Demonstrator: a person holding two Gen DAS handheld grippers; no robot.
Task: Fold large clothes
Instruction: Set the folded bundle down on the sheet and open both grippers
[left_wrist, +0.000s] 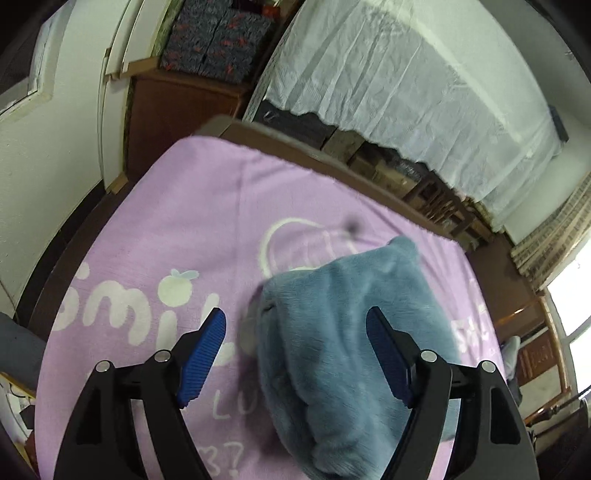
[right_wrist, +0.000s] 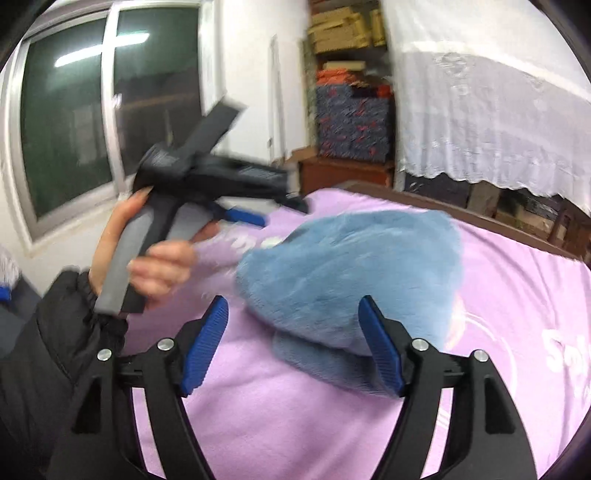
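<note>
A fluffy blue garment (left_wrist: 343, 332) lies folded in a bundle on the lilac blanket (left_wrist: 192, 221); it also shows in the right wrist view (right_wrist: 351, 273). My left gripper (left_wrist: 295, 354) is open, held above the bundle's near left part, holding nothing. My right gripper (right_wrist: 295, 343) is open and empty, hovering just in front of the bundle's lower edge. In the right wrist view the left gripper tool (right_wrist: 207, 181) is held up in a hand (right_wrist: 155, 258), left of the garment.
The blanket covers a bed with a dark wooden frame (left_wrist: 332, 166). A white lace cloth (left_wrist: 424, 92) covers shelving behind. Patterned boxes (left_wrist: 218, 37) sit on a wooden cabinet. A window (right_wrist: 92, 110) is on the left wall.
</note>
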